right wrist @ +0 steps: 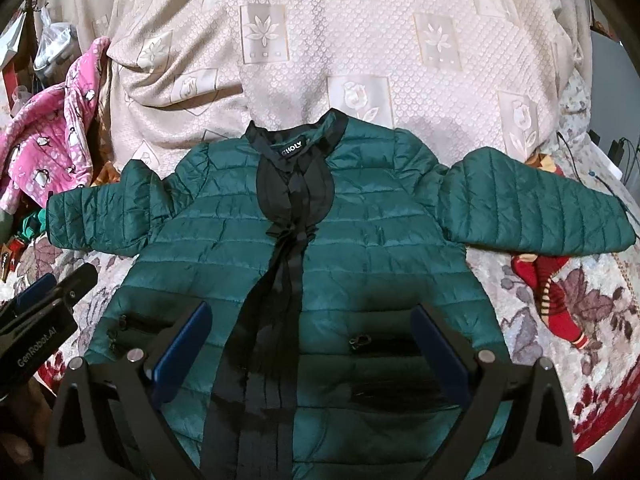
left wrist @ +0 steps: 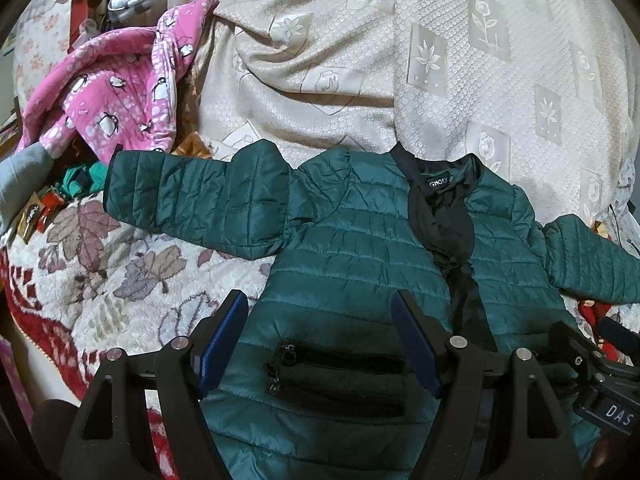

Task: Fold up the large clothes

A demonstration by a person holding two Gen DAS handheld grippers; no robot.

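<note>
A green quilted jacket (right wrist: 360, 240) lay spread face up in the middle of the frame, sleeves out to both sides, on a leaf-patterned blanket (left wrist: 120, 264). Both the left gripper (left wrist: 320, 316) and the right gripper (right wrist: 312, 320) hung over its lower half, jaws apart, gripping nothing. A pink penguin-print garment (left wrist: 120, 96) was heaped at upper left, and a red sock (right wrist: 548, 296) lay under the right-hand sleeve.

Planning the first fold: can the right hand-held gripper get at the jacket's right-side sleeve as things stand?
Probably yes. The right hand-held gripper is open over the jacket, and the sleeve lies flat and uncovered off to its right, with nothing between them.
</note>
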